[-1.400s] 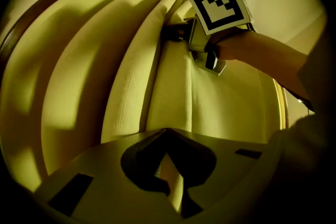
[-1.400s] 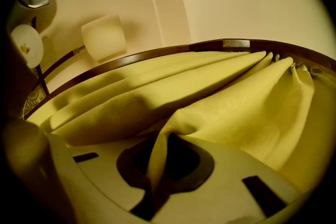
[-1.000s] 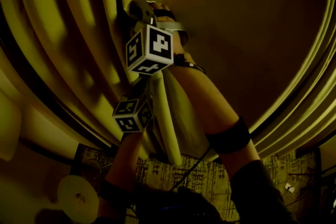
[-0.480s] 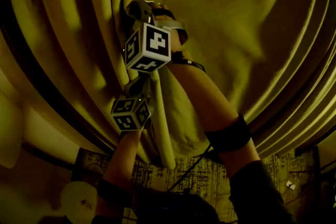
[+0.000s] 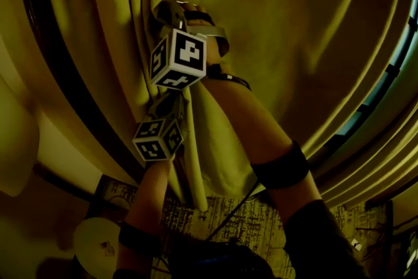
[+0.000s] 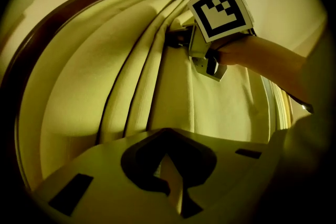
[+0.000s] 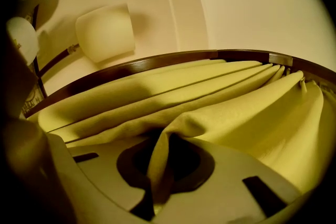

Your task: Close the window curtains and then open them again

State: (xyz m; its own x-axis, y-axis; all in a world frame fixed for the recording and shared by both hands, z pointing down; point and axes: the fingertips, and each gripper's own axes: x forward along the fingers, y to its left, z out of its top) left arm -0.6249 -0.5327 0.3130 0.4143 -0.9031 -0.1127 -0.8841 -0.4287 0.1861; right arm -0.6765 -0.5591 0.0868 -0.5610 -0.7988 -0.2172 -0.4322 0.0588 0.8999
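The left gripper (image 6: 170, 186) and, above it, the right gripper (image 7: 157, 186) each pinch the upright edge fold of the yellow pleated fabric curtain (image 5: 281, 23), whose spread panel reaches rightward toward the bluish window strip (image 5: 395, 65).

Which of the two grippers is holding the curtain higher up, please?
The right gripper: shut on the edge of the curtain, it sits above the left gripper, which pinches the same curtain lower down.

The left hand-held gripper (image 6: 170, 178) has its jaws closed on a fold of the curtain (image 6: 79, 81). Higher up, the right hand-held gripper (image 6: 184, 39) meets the same curtain.
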